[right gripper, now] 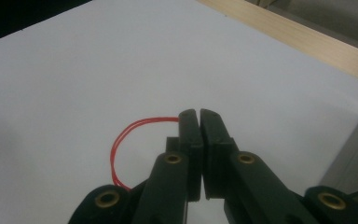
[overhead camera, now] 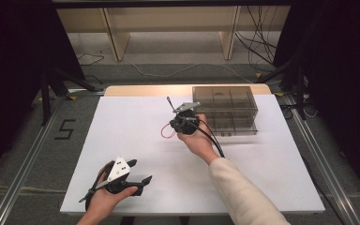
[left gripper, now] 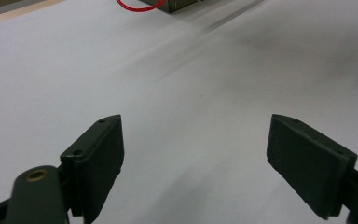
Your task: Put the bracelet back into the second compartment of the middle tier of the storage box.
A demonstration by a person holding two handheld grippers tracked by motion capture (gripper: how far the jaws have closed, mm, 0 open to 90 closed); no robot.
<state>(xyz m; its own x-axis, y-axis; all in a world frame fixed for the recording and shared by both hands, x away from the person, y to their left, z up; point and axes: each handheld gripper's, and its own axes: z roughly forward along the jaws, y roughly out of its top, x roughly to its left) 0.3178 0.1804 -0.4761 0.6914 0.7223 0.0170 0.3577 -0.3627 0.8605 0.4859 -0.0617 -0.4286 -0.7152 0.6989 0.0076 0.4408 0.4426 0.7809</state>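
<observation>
Standing over the worktop point(overhead camera: 136, 154), a person holds a tool in each hand above its white sheet. The right tool point(overhead camera: 170, 125) is out near the middle, just left of a smoky see-through box point(overhead camera: 229, 96) with compartments that sits toward the far right. From the right tool's own camera, its two black jaws are pressed together on a thin red elastic band point(right gripper: 121, 144), which loops out to the left from the jaw tips and curls back down beside them. In the high view the same band point(overhead camera: 168, 132) shows as a small red loop hanging at the tool's left side, above the white sheet. The right hand point(overhead camera: 198, 138) wraps the tool from below, a cream sleeve point(overhead camera: 243, 192) runs back toward the near edge, and a black cable trails along the wrist.

The left tool point(overhead camera: 140, 180) sits low at the near left corner, held in the left hand point(overhead camera: 104, 197), with a grey three-cornered plate on top. Its own camera shows both jaws spread wide apart with nothing between them but bare white sheet; the red loop and a corner of the box point(left gripper: 179, 4) peek in at the top edge.
</observation>
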